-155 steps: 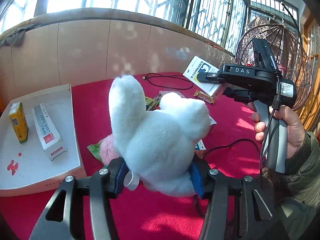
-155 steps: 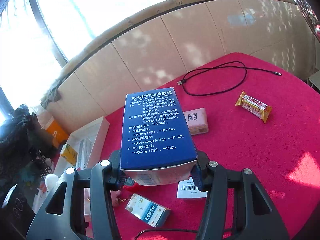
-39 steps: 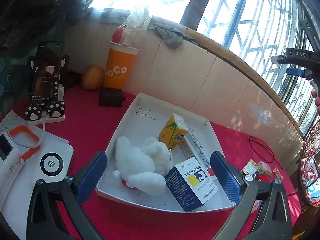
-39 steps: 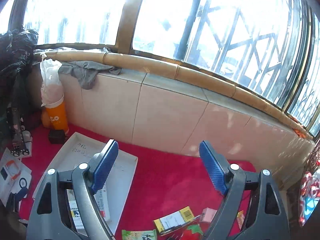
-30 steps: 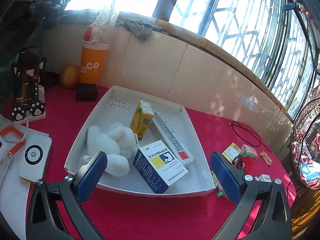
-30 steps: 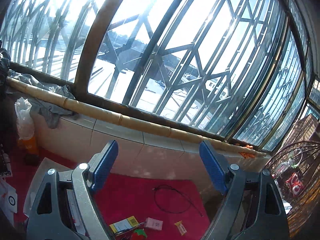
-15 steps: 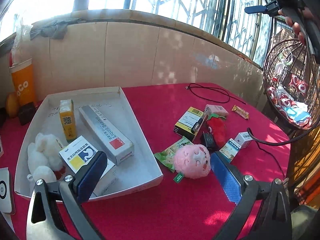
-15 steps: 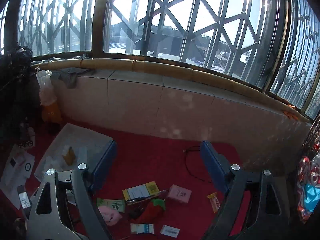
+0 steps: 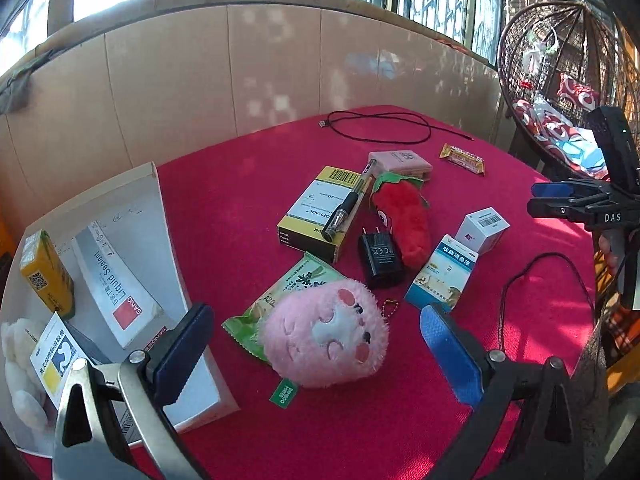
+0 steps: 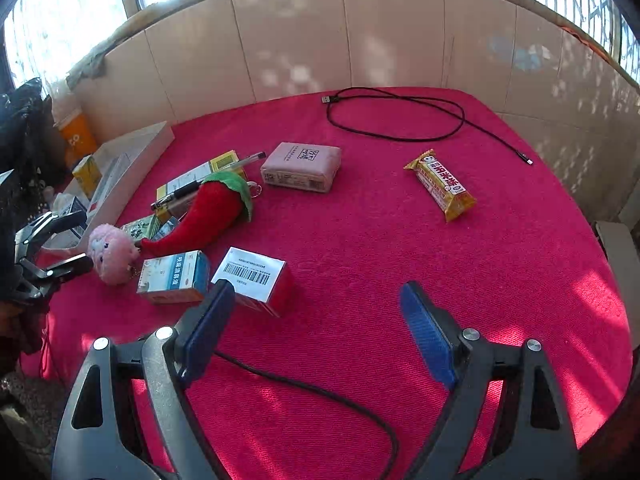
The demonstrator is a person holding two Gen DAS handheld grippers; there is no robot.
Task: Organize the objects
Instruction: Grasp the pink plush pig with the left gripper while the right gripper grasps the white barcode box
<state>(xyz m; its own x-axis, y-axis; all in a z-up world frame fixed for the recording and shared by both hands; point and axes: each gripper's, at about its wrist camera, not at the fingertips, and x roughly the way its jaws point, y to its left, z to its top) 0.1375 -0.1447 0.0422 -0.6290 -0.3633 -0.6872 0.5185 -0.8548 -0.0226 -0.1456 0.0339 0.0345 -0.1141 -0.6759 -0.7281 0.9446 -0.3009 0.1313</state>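
My left gripper [image 9: 316,344] is open, its pads on either side of a pink plush face [image 9: 326,340] lying on the red table. The white tray [image 9: 160,216] at left holds a white plush [image 9: 18,364], a blue and white box [image 9: 56,356], a long white box [image 9: 116,284] and a yellow carton [image 9: 46,274]. My right gripper [image 10: 316,328] is open and empty above bare red cloth, a small barcode box [image 10: 254,276] just beyond its left pad. A red chili plush [image 10: 204,212] and a blue medicine box [image 10: 174,276] lie nearby.
Loose on the table: a yellow box with a pen [image 9: 320,212], a black charger [image 9: 380,256], a green packet [image 9: 288,288], a pink box [image 10: 302,166], a yellow snack bar [image 10: 442,184], a black cable [image 10: 396,116]. A tiled wall stands behind; a wicker chair [image 9: 560,80] at right.
Both grippers have swung down from the tray and window to the table. The left now straddles the pink plush; the right hovers near the barcode box. Both stay open.
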